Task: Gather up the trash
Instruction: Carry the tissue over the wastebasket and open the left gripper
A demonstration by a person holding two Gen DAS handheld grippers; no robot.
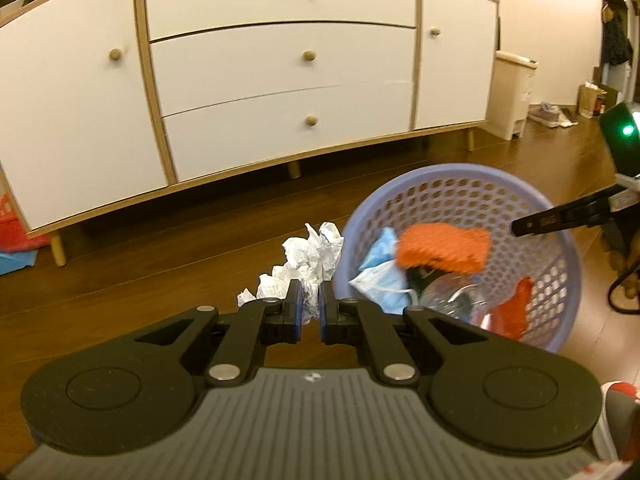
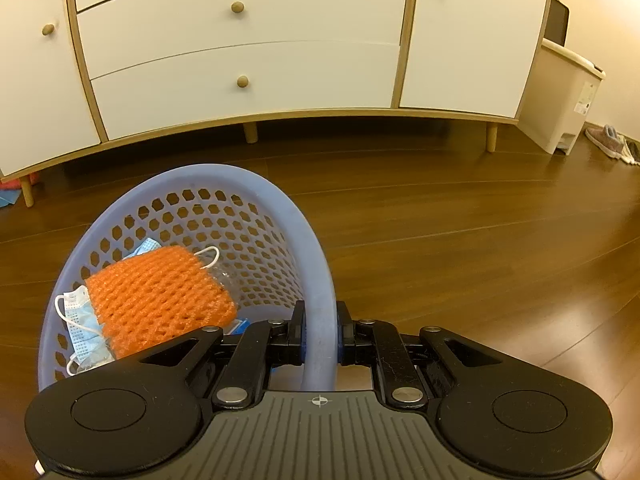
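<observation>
A lilac perforated basket [image 1: 440,170] is tilted over the wooden floor. My right gripper [image 2: 320,332] is shut on the near rim of the basket [image 2: 200,172], one finger inside the wall and one outside. Inside lie an orange foam net [image 2: 160,296], blue face masks [image 2: 80,316], a clear plastic bottle [image 1: 452,300] and a red scrap [image 1: 516,312]. My left gripper [image 1: 310,306] sits just left of the basket, its fingers closed narrowly on a crumpled white paper [image 1: 308,256] that sticks out ahead of them.
A white sideboard [image 1: 280,60] with wood trim and short legs runs along the back. A beige pedal bin [image 2: 560,96] stands at its right end, with shoes [image 2: 608,142] beyond. Red and blue items [image 1: 12,232] lie at far left. A person's shoe [image 1: 616,420] is bottom right.
</observation>
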